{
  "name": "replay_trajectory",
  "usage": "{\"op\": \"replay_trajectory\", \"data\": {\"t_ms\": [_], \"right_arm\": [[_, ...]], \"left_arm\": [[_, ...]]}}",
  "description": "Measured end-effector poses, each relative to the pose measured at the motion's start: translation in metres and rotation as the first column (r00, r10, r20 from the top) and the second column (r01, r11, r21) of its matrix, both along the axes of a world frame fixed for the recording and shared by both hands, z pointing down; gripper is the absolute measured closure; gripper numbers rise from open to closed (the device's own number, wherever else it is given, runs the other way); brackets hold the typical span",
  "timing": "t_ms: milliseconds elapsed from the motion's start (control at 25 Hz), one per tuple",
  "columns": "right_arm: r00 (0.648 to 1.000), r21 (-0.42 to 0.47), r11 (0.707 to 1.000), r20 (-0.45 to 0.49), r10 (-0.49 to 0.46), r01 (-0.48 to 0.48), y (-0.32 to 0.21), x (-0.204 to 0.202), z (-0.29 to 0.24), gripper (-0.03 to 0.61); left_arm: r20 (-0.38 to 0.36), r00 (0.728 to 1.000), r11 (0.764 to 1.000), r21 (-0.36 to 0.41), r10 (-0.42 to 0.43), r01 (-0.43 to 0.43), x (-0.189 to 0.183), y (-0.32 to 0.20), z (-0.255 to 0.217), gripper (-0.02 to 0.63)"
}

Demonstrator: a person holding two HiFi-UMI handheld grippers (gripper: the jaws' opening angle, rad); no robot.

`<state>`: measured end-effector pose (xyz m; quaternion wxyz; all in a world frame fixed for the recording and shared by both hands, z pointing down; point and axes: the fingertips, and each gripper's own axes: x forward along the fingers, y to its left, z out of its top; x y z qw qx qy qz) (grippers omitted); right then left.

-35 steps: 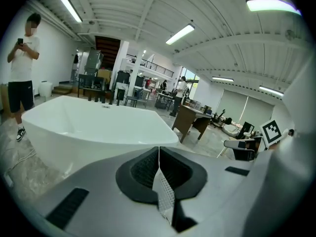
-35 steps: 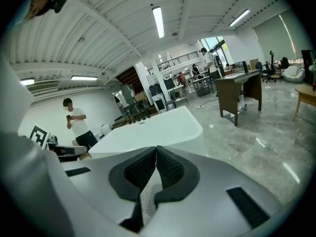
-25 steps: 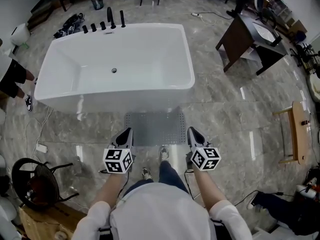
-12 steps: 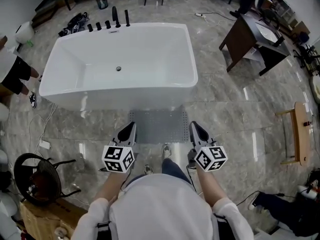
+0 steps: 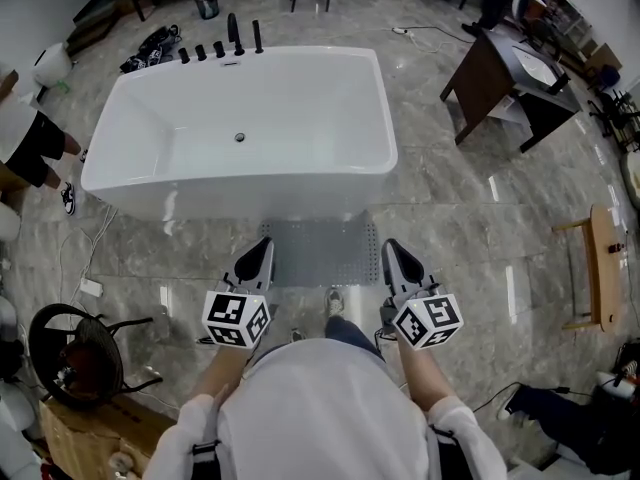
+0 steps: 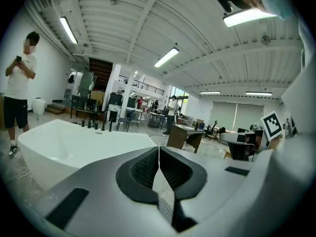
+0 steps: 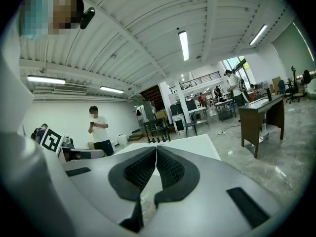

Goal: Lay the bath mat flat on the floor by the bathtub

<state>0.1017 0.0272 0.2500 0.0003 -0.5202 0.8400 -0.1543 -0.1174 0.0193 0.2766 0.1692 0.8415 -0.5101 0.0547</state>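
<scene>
The grey perforated bath mat (image 5: 320,253) is stretched between my two grippers just in front of the white bathtub (image 5: 240,128). My left gripper (image 5: 262,244) is shut on the mat's left edge, and my right gripper (image 5: 390,247) is shut on its right edge. In the left gripper view the jaws (image 6: 159,149) meet on a thin dotted strip of mat (image 6: 166,201). The right gripper view shows its jaws (image 7: 156,149) pressed together the same way. Both grippers point forward and slightly up, over the tub. I cannot tell whether the mat's far edge touches the floor.
Black taps (image 5: 220,44) line the tub's far rim. A person (image 5: 30,148) stands at the tub's left end. A dark wooden desk (image 5: 500,78) is at the back right, a wooden bench (image 5: 600,268) at the right, a black fan (image 5: 70,358) at the lower left. My shoes (image 5: 332,303) stand just behind the mat.
The right gripper has shifted slightly to the right. Both grippers keep their hold on the mat, which stays in front of the tub.
</scene>
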Motion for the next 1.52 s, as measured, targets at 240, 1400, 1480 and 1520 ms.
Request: {"op": "replay_trajectory", "data": {"t_ms": [240,1400,1480,1520], "right_arm": [[1.0,-0.008,1.0,-0.012,0.0,0.0,-0.001,0.0,0.001,0.549],[0.999,-0.031,0.999,-0.034,0.021,-0.022,0.001,0.01,0.004,0.549],[0.999,-0.03,0.999,-0.034,0.024,-0.025,0.0,0.011,0.004,0.549],[0.999,-0.03,0.999,-0.033,0.025,-0.026,0.0,0.011,0.004,0.549]], "left_arm": [[0.019,1.0,1.0,-0.005,0.002,-0.002,0.0,0.002,0.001,0.578],[0.05,0.998,0.999,0.016,0.03,-0.031,0.008,0.003,-0.013,0.578],[0.048,0.998,0.999,0.015,0.028,-0.029,0.008,0.003,-0.013,0.578],[0.047,0.999,1.0,0.014,0.027,-0.028,0.009,0.003,-0.013,0.578]]}}
